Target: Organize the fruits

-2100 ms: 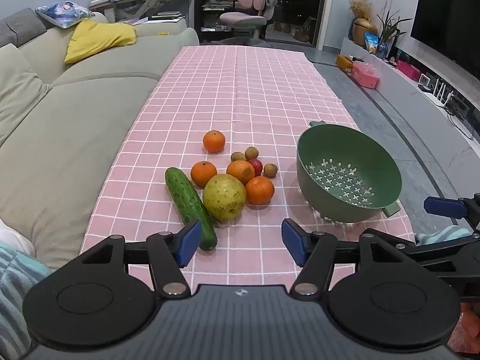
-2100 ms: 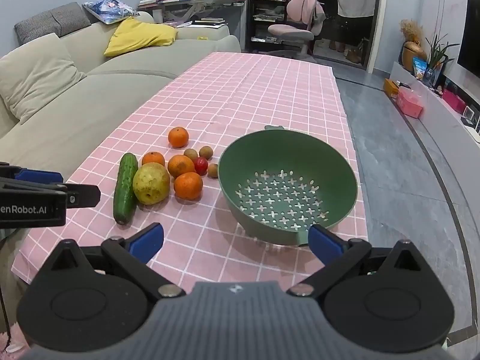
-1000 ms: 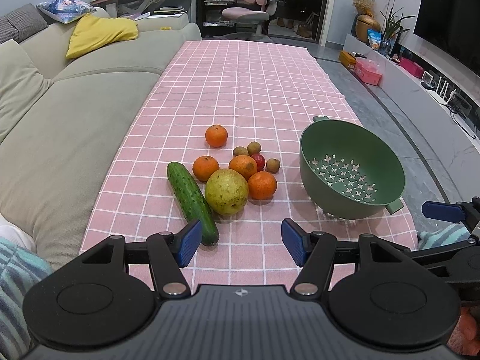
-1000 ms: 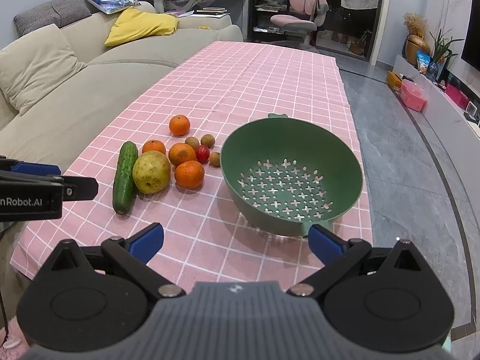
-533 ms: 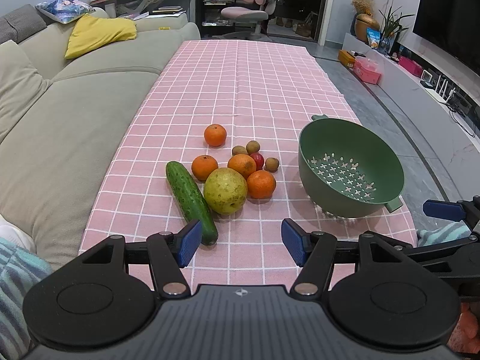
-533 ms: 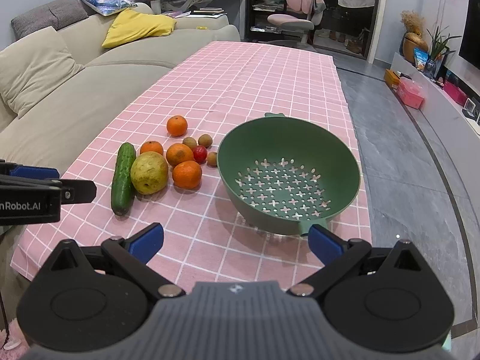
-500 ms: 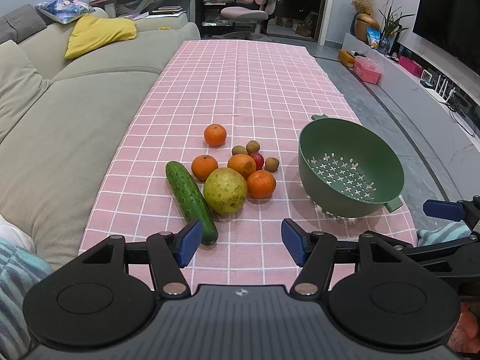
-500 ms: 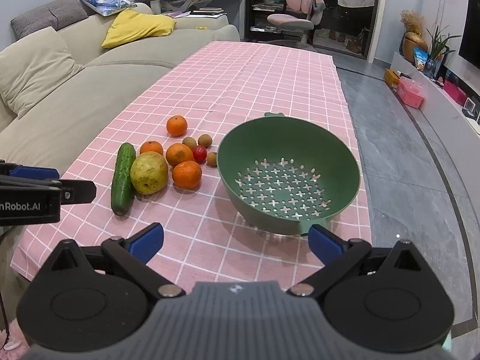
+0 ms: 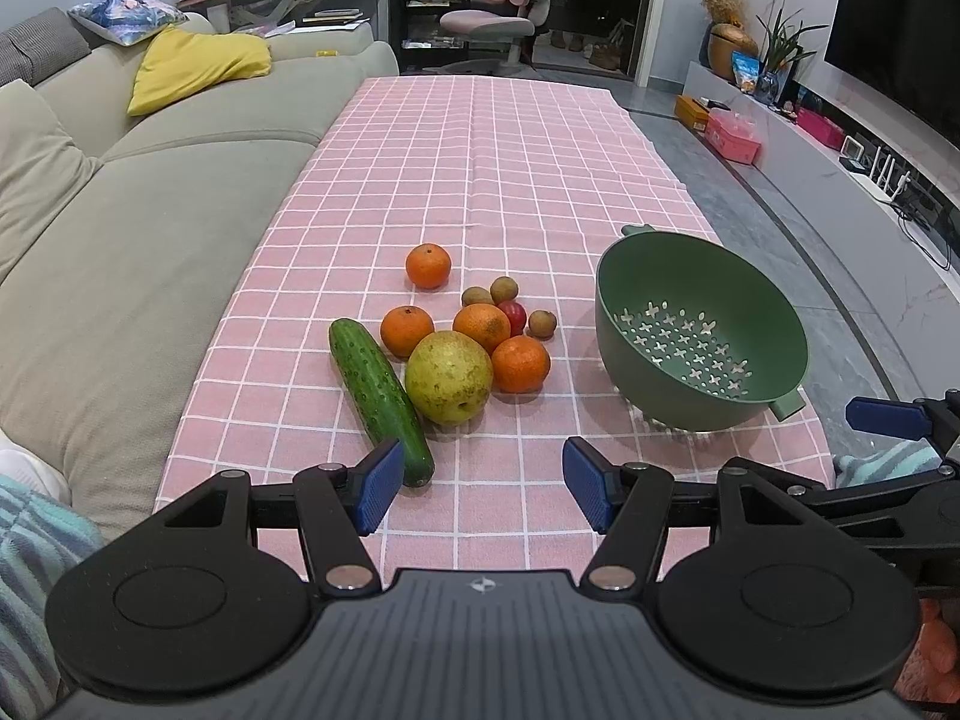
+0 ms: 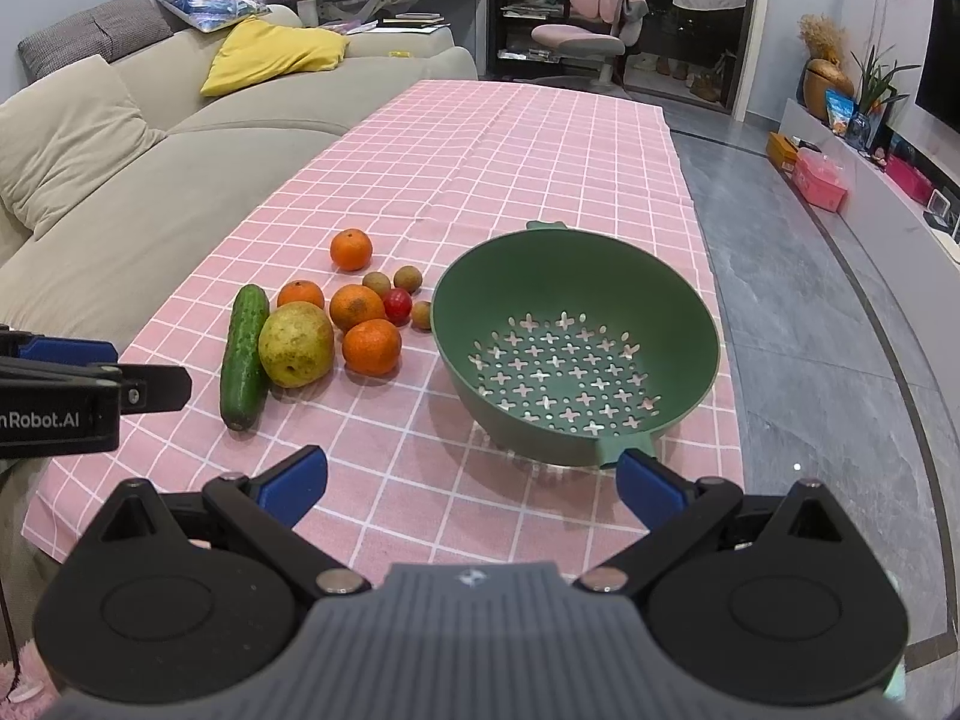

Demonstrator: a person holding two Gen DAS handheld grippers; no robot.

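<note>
Well, cucumber (image 9: 380, 391) beyond parted jaws.

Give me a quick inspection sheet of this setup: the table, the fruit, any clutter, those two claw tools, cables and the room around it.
Surface: pink checked tablecloth, lying flat.
Job's things: green colander holds nothing; beside it on the cloth lie a cucumber, a yellow-green pear, four oranges, a small red fruit and three small brown fruits.
Clutter: nothing seen on the cloth.
Grippers: left gripper open, holding nothing; right gripper open, holding nothing, near the colander's handle.
Cables: some by the TV stand, off the table.
Surroundings: grey sofa with yellow cushion, pink chair.
</note>
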